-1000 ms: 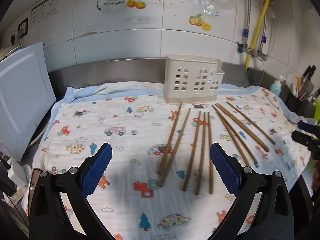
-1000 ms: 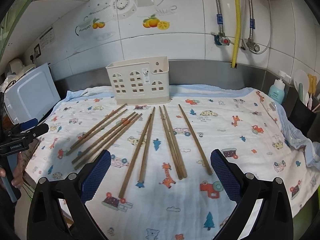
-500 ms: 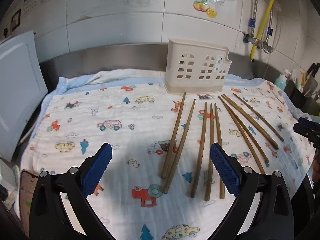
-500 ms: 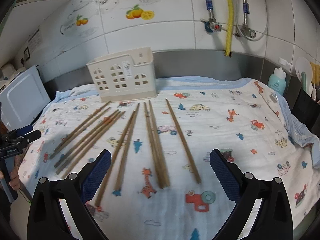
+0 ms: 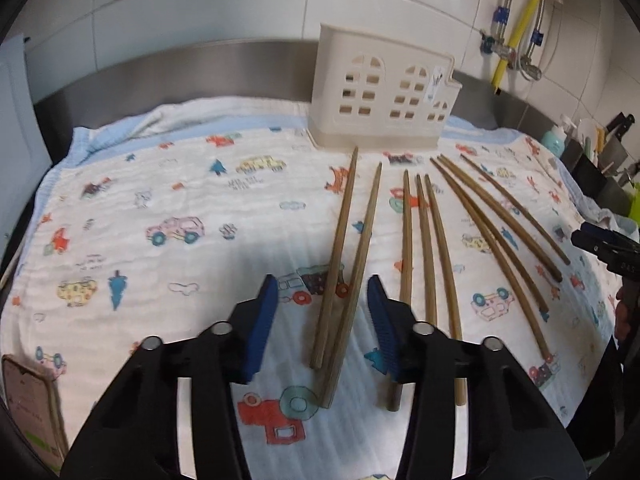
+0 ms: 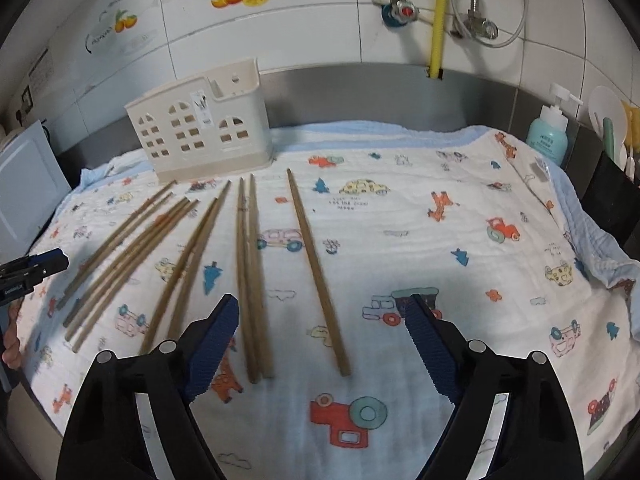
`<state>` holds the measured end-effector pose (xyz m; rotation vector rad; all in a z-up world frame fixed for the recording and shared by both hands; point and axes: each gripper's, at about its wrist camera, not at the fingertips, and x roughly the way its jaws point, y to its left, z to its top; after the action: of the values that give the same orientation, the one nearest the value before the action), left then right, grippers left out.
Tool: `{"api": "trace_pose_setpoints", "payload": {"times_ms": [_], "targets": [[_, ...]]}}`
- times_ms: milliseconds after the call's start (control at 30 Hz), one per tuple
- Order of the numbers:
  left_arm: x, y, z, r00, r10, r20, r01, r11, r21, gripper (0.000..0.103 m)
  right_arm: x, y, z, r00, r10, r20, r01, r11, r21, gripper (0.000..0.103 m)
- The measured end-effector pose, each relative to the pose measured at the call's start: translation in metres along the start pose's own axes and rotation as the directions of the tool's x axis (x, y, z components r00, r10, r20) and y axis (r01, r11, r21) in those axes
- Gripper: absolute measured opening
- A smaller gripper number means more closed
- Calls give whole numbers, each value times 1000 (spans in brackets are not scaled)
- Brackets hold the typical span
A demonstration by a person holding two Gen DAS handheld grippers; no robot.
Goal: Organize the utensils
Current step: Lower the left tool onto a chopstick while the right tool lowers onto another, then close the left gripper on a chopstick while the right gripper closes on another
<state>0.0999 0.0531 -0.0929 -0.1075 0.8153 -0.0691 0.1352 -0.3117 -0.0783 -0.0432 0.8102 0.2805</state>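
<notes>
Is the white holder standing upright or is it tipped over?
Upright. The holder stands on its base at the back of the cloth, opening up.

The left wrist view looks forward and steeply down along the left gripper [image 5: 322, 320], close above the near edge of a printed cloth [image 5: 160, 208], facing the tiled wall [image 5: 200, 12]. The right wrist view does the same along the right gripper [image 6: 320, 344], set further toward the cloth's right side (the soap bottle [image 6: 548, 136] shows large here, small in the other). Both views share the cloth, the row of chopsticks [image 5: 344, 256] [image 6: 248, 280], the cream holder [image 5: 384, 92] [image 6: 200, 128] at the back and the yellow hose [image 5: 524, 20] [image 6: 438, 16]. Each camera catches the other gripper's tip at its frame edge, right in the left view, left in the right view.
</notes>
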Motion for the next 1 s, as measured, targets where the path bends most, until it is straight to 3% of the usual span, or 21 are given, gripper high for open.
{"api": "trace_pose_setpoints", "payload": {"times_ms": [200,267,333,467,700,1000], "targets": [[21,-1,1,999,-13,-47,14,1000,22,21,12,-4,-1,1000,9,-25,-9,1000,6,70],[26,0,2,998,-12,-56,13,1000,24,20,16,-5,0,999,14,-40,-14,1000,7,62],[29,1,3,998,-13,-65,15,999,31,15,19,-7,1,999,19,-46,-19,1000,10,62],[33,-1,4,997,-14,-75,18,998,54,15,24,-8,3,998,26,-53,-25,1000,12,51],[36,-3,3,997,-6,-78,12,997,78,15,31,-6,4,997,30,-73,-30,1000,-2,41],[36,-5,1,998,8,-65,-4,998,61,14,41,-6,2,996,23,-89,-25,1000,-12,24]]}}
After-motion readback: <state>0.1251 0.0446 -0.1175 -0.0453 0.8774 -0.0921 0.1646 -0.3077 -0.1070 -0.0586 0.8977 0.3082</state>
